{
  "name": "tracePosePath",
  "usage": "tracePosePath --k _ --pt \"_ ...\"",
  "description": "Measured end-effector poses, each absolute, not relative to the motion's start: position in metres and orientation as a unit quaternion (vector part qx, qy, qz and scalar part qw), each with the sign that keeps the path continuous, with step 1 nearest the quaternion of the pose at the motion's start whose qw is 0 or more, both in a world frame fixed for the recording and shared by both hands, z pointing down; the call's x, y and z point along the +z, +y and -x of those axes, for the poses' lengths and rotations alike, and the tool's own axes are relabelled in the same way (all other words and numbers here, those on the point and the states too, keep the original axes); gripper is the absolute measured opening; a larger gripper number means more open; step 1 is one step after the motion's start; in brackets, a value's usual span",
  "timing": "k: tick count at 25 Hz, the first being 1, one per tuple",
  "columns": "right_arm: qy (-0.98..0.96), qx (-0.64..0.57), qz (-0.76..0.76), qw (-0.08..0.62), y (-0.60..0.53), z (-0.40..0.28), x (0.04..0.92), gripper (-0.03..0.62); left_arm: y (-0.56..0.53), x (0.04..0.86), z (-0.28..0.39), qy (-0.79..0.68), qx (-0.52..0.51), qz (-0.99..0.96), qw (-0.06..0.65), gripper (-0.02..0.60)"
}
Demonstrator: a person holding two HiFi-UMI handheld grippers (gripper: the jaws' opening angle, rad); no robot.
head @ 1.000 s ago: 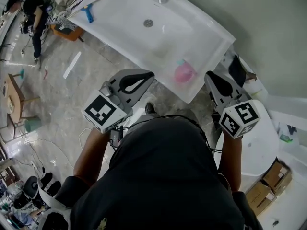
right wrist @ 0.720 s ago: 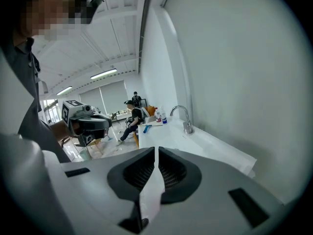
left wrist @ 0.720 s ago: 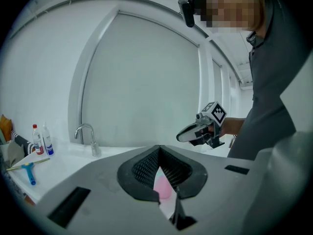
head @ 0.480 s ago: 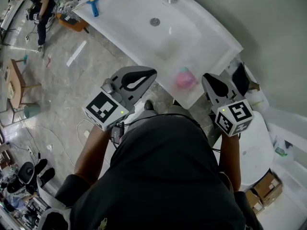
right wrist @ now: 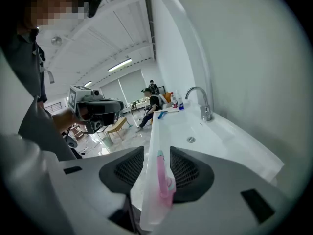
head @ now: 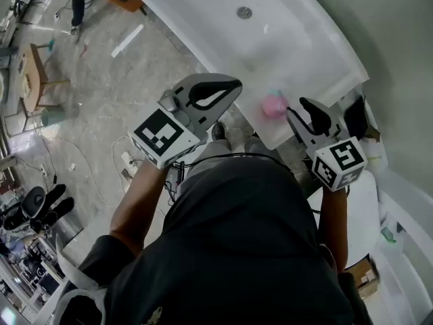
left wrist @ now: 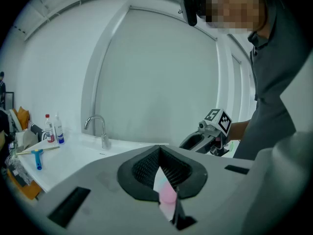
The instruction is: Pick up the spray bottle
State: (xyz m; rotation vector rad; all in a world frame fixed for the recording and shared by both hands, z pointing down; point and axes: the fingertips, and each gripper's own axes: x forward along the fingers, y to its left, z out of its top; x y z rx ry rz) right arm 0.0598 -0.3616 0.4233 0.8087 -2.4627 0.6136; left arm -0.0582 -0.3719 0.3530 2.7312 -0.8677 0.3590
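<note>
The spray bottle, clear with a pink head, stands at the near corner of the white sink counter. My right gripper is just right of it in the head view. Its jaws have just been opening and stand apart. In the right gripper view the bottle shows in the gap between them, with no pad pressing on it. My left gripper hovers left of the bottle. Its jaws meet at the tips, and the bottle shows below them.
The counter has a basin with a drain and a faucet. Two small bottles and a blue brush lie at its far end. A white fixture and cardboard boxes stand to the right. Furniture and a person are far off on the floor.
Both grippers have come closer to the counter's corner. The right gripper's tips are now nearer the pink bottle, and the left gripper has shifted right toward it.
</note>
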Motion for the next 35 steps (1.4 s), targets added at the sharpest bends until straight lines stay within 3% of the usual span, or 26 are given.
tracePosePath --k 9,27,33,35 --pt "-0.897 0.237 -0.259 0.268 -0.357 -0.05 0.447 0.21 -0.371 0.365 0.057 -0.292 0.137 -0.939 0.122 0.003" --pt "-0.881 0.243 -0.245 0.324 -0.341 -0.045 0.494 0.215 -0.349 0.393 0.072 -0.312 0.153 -0.922 0.169 0.003" --pt "-0.878 0.216 -0.268 0.332 -0.352 -0.045 0.5 0.209 -0.345 0.403 0.072 -0.312 0.152 -0.92 0.182 0.003" --pt "-0.875 0.202 -0.279 0.341 -0.357 -0.048 0.502 0.147 -0.345 0.406 0.073 -0.313 0.154 -0.919 0.185 0.003"
